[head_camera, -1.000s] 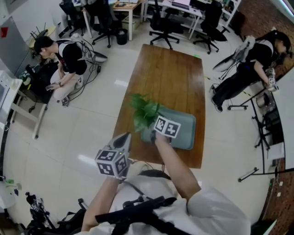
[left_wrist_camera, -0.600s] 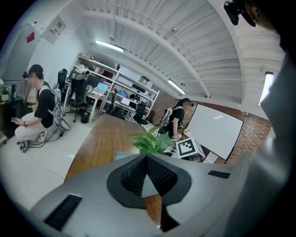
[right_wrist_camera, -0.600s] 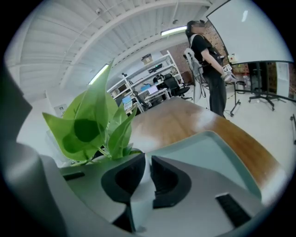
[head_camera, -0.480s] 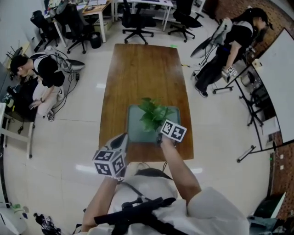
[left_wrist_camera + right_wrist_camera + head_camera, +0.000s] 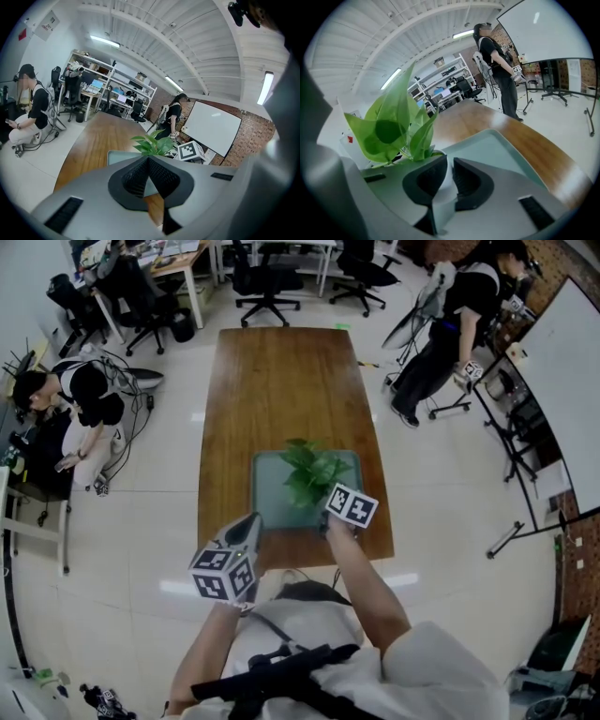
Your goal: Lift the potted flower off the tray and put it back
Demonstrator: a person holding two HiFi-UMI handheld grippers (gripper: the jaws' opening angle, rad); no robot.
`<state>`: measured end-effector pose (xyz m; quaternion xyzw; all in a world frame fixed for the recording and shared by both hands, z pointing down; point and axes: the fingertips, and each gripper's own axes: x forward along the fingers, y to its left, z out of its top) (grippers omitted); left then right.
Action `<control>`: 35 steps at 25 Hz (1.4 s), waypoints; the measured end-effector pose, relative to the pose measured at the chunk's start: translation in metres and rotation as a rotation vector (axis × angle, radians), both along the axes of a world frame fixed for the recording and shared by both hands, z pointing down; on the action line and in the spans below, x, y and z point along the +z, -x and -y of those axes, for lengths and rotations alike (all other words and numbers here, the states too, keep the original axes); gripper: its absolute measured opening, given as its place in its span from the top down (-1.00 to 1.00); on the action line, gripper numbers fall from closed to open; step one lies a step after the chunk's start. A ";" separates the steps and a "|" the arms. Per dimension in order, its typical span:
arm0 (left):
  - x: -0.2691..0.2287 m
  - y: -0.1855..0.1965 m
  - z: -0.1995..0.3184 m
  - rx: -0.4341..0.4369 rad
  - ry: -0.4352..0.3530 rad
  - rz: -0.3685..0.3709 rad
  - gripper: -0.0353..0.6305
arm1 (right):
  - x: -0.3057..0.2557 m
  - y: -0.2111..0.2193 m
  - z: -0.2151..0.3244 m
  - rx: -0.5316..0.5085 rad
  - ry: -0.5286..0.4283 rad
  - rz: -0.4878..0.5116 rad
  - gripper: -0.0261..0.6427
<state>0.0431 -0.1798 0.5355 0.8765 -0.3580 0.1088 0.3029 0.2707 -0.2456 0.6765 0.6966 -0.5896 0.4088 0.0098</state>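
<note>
**A:** Grip check. Right gripper (image 5: 448, 171)?

**B:** Clamped on the white pot (image 5: 445, 183) of the potted flower (image 5: 309, 470). The pot's wall sits between the 2 pads, close to the rim. In the right gripper view the leaves rise just beyond the jaws, to the left.

**A:** Left gripper (image 5: 149, 163)?

**B:** Jaws together, nothing between them. In the head view it hangs by the tray's near left corner, apart from the plant. It takes no part in the hold.

**A:** Where is the plant?

**B:** Over the tray (image 5: 267, 493), toward its near right part. The tray lies flat at the near end of the table (image 5: 281, 381).

**A:** Is the pot standing on the tray or hanging above it?

**B:** Cannot tell. The jaws hide the base in 1 view and the leaves hide it in the other. Beyond the pot the tray floor shows bare.

**A:** Progress?

**B:** Judgement only. The grip is made, so step 1 is done. If the base is down, then either the lift is yet to come or only the release is left. If it is up, the set-down is left. In every case the end state is not yet reached: jaws off, pot upright on the tray.

**A:** Risk?

**B:** With 1 gripper on 1 wall, the pot could tilt on set-down.
</note>
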 end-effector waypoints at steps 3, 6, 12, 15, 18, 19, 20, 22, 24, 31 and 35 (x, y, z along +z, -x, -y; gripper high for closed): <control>0.001 0.003 -0.003 -0.006 0.001 0.002 0.89 | 0.001 0.002 -0.001 -0.004 -0.001 -0.007 0.75; 0.000 0.005 -0.006 -0.007 -0.001 0.001 0.89 | -0.003 0.000 -0.005 0.011 -0.004 -0.016 0.68; 0.000 0.005 -0.011 0.014 0.001 0.004 0.89 | -0.039 -0.009 -0.027 0.030 -0.069 -0.020 0.68; -0.001 0.008 -0.016 0.032 0.005 0.012 0.89 | -0.071 0.000 -0.050 -0.007 -0.112 -0.036 0.74; -0.004 0.009 -0.022 0.046 0.004 0.012 0.89 | -0.100 0.016 -0.071 -0.054 -0.159 -0.032 0.79; -0.006 0.009 -0.025 0.051 0.003 0.008 0.89 | -0.109 0.022 -0.078 -0.065 -0.175 -0.029 0.80; -0.007 0.009 -0.028 0.059 0.001 0.004 0.89 | -0.117 0.027 -0.085 -0.075 -0.186 -0.032 0.87; -0.008 0.007 -0.037 0.078 -0.007 0.002 0.89 | -0.126 0.038 -0.100 -0.096 -0.189 -0.057 0.91; -0.007 0.006 -0.046 0.097 -0.020 0.013 0.89 | -0.131 0.050 -0.117 -0.120 -0.175 -0.096 0.92; -0.007 -0.001 -0.076 0.155 -0.026 0.000 0.89 | -0.141 0.083 -0.166 -0.161 -0.153 -0.180 0.92; -0.011 -0.005 -0.087 0.185 -0.034 -0.005 0.89 | -0.140 0.088 -0.187 -0.106 -0.159 -0.161 0.92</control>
